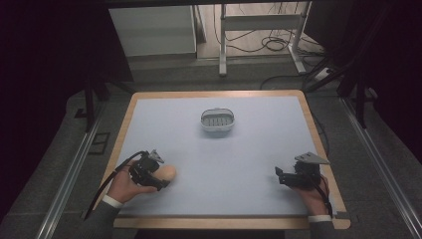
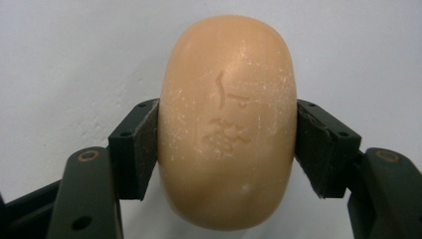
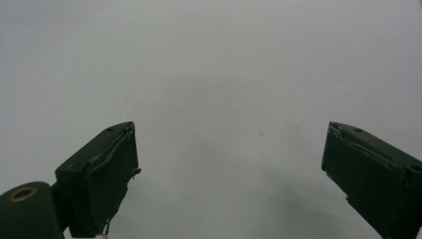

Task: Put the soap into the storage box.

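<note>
Seen from the high view, the worktop [image 1: 149,124] carries a pale blue-grey mat framed by a wooden edge. At the lower left of the frame the left claw [image 1: 164,178] is closed around a bar of soap [image 1: 168,173], a peach-coloured oval low over the mat near the worktop's front left corner. The hand behind it comes up from the bottom edge in a grey sleeve with a white cuff, and a black cable trails off the claw toward the left. At the lower right the right claw [image 1: 279,175] sits low near the mat's right edge, well apart from the soap, pointing toward the left of the frame, with a grey three-cornered plate on top. A small oval soap dish [image 1: 217,120] with a slotted grey inside stands in the upper middle of the mat, well apart from both claws.

Next, the left gripper view puts the soap [image 2: 228,127] at the centre of the frame, standing lengthwise between the two black jaws. Each pad presses flat against one side of it, at about mid-height. Faint stamped marks and white scuffs show on its face, and the pale mat lies behind it.

Last, in the right gripper view the right claw [image 3: 229,164] is spread wide, one jaw at the lower left and one at the lower right, with nothing between them but bare mat.
</note>
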Demonstrator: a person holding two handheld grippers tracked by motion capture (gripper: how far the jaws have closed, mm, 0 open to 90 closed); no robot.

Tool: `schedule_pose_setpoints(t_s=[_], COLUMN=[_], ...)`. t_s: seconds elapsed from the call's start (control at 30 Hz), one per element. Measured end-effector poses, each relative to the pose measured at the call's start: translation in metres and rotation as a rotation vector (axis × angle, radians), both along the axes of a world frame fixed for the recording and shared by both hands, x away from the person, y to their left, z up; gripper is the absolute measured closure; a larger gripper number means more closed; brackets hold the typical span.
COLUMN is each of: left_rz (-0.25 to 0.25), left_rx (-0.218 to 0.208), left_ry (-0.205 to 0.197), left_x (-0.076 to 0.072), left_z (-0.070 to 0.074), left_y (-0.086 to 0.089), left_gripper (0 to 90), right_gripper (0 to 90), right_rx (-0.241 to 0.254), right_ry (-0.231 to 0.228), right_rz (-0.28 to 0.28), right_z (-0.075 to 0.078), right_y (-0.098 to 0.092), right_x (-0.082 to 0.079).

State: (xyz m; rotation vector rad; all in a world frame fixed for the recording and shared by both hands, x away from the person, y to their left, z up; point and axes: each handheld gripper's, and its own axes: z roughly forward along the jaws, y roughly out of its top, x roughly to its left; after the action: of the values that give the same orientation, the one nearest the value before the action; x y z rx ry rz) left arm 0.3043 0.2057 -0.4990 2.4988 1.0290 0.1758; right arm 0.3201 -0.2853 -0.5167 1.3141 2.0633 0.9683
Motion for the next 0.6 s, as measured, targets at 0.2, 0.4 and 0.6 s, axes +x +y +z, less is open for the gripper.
schedule_pose_setpoints(t_s=[0.2, 0.4, 0.6], left_rz=[0.0, 0.003, -0.001], left_rx=[-0.004, -0.017, -0.024], left_ry=[-0.009, -0.013, -0.019], left_x=[0.0028, 0.005, 0.0048], left_z=[0.0033, 0.0067, 0.0097], left_y=[-0.0003, 0.001, 0.001], left_gripper=[32.5, 32.5, 32.5], right_gripper=[7.4, 7.5, 7.5], right_rx=[0.002, -0.001, 0.0], right_ry=[-0.004, -0.002, -0.005], right_rz=[-0.001, -0.003, -0.004], right_z=[0.0011, 0.0004, 0.0012], right_y=[-0.0001, -0.0001, -0.001], right_x=[-0.0006, -0.0003, -0.0007])
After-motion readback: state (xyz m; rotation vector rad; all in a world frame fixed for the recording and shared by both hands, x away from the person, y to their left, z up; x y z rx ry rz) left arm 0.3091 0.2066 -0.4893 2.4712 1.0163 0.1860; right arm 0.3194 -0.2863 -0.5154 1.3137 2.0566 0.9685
